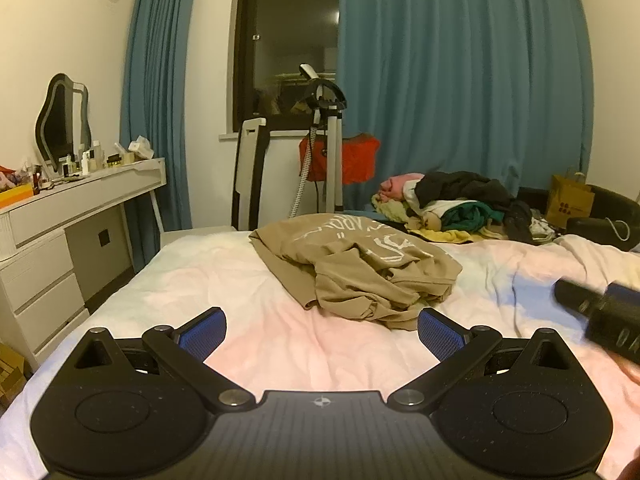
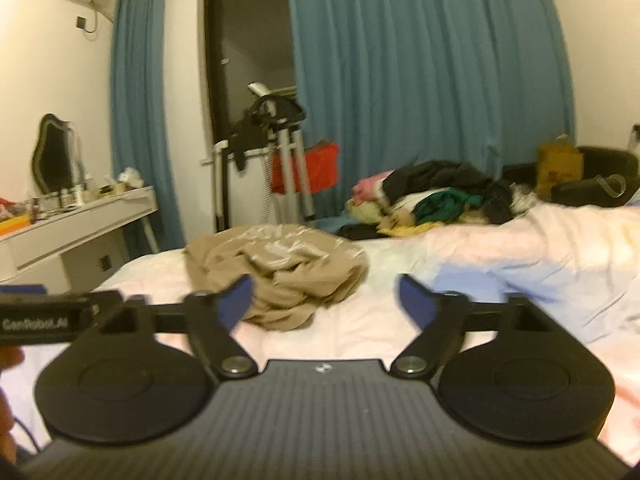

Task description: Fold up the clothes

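Note:
A crumpled tan shirt with white lettering [image 1: 356, 272] lies on the pale bedsheet [image 1: 240, 280], a little ahead of both grippers; it also shows in the right wrist view [image 2: 280, 272]. My left gripper [image 1: 322, 334] is open and empty above the sheet, just short of the shirt's near edge. My right gripper [image 2: 324, 300] is open and empty, held to the right of the shirt; the view is blurred. Its body shows at the right edge of the left wrist view [image 1: 600, 312]. The left gripper's body shows at the left edge of the right wrist view [image 2: 44, 316].
A heap of mixed clothes [image 1: 460, 208] lies at the far side of the bed. A white dresser [image 1: 80, 216] with a mirror stands on the left. A tripod stand [image 1: 332, 152] and a chair [image 1: 250, 176] stand by the blue curtains. A yellow paper bag [image 1: 570, 200] sits far right.

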`<state>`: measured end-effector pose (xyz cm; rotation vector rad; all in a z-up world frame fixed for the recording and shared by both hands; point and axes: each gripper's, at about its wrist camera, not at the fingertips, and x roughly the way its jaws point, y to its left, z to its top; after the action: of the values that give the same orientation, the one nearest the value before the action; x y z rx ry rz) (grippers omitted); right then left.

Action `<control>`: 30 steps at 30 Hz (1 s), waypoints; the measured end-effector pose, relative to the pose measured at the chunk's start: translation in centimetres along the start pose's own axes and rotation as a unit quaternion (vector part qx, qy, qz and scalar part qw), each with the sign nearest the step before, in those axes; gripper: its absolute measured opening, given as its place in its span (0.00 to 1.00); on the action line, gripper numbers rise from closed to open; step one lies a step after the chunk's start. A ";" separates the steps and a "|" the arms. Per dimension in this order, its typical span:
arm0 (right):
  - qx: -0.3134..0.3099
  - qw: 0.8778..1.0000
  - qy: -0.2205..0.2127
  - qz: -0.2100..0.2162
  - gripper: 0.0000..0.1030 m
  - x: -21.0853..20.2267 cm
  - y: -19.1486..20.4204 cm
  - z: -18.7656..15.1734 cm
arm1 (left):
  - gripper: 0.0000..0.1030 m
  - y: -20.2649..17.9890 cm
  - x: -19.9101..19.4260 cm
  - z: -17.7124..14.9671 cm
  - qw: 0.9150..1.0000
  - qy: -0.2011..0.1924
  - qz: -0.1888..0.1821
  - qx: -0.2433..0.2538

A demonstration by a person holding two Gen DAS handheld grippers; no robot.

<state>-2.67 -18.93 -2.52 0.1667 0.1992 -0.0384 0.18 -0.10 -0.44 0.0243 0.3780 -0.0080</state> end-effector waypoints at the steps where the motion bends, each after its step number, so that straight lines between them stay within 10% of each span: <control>1: 0.002 1.000 -0.005 -0.002 0.68 0.0 -0.1 0.2 | 0.99 0.0 1.0 0.1 1.000 0.012 -0.009 -0.008; 10: 0.051 0.998 -0.046 0.005 0.72 2.5 -0.7 7.4 | 0.99 -0.2 10.0 0.8 0.987 0.115 -0.086 -0.075; 23: 0.065 0.993 0.089 0.030 0.90 11.6 -4.7 -0.8 | 0.93 -0.4 27.4 -1.0 0.956 0.167 -0.129 -0.204; 30: 0.031 0.993 0.111 0.036 0.90 17.1 -2.8 -4.1 | 0.13 1.9 28.7 -0.8 0.968 0.114 -0.088 -0.207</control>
<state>13.09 -21.36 -10.36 0.2410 0.4134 0.0453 26.53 1.74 -11.75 -0.4259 0.6045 -0.1014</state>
